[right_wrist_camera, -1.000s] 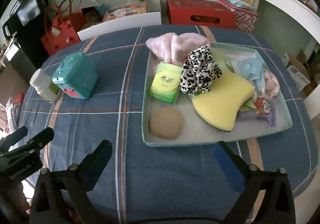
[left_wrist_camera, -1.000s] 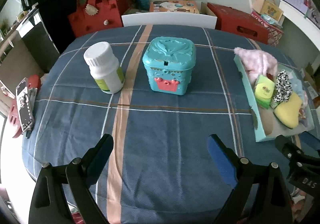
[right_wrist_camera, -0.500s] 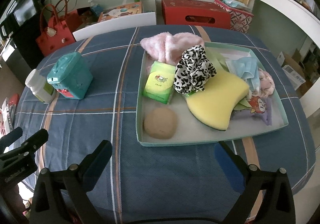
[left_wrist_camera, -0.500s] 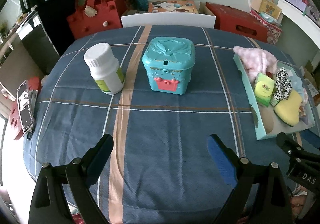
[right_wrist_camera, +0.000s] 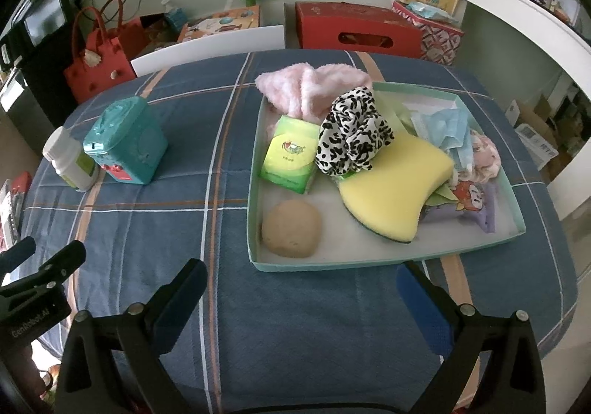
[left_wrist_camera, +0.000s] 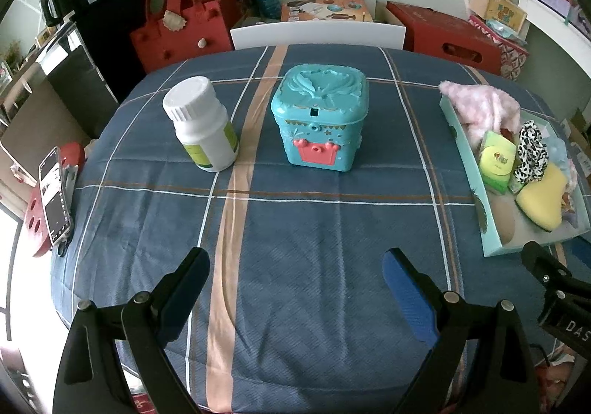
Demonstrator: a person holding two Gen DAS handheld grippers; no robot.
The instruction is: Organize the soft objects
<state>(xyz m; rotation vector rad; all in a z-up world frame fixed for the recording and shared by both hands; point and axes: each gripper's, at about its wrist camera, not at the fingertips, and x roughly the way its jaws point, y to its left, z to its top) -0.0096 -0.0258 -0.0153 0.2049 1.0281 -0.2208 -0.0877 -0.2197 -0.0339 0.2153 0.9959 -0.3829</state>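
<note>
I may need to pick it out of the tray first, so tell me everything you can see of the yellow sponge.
The yellow sponge is a thick, curved foam pad with a notched edge and a thin dark layer underneath. It lies tilted in the teal tray, its far end under the leopard-print scrunchie and against the blue face mask; its right side overlaps printed cloth. Neither gripper touches it.
</note>
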